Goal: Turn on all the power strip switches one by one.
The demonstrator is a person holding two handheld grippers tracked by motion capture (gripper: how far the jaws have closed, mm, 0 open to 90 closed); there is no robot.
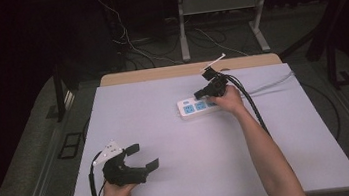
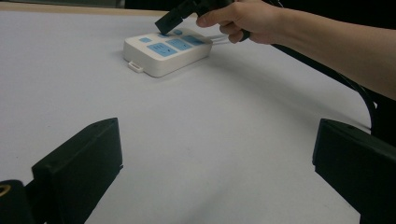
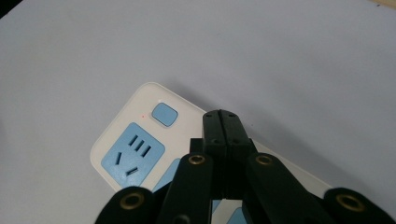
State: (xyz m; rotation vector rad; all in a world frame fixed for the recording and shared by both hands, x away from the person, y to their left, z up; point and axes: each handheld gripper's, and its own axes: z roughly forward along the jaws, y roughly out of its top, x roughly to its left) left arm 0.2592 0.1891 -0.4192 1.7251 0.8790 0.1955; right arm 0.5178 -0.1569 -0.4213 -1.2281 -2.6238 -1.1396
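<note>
The worktop (image 1: 182,177) lay bare across its whole near and left part, giving wide passage between the left gripper (image 1: 142,157) and the power strip (image 1: 191,108). That strip was the lone obstacle, lying toward the far right. Above it hung the right gripper (image 1: 199,94), its fingers pressed together, and the person's right forearm (image 1: 265,152) with its trailing cable (image 1: 251,103) barred the right side.

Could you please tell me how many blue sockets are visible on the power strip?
3 in the high view, in a row along the power strip; the right tool and hand may hide more.
</note>
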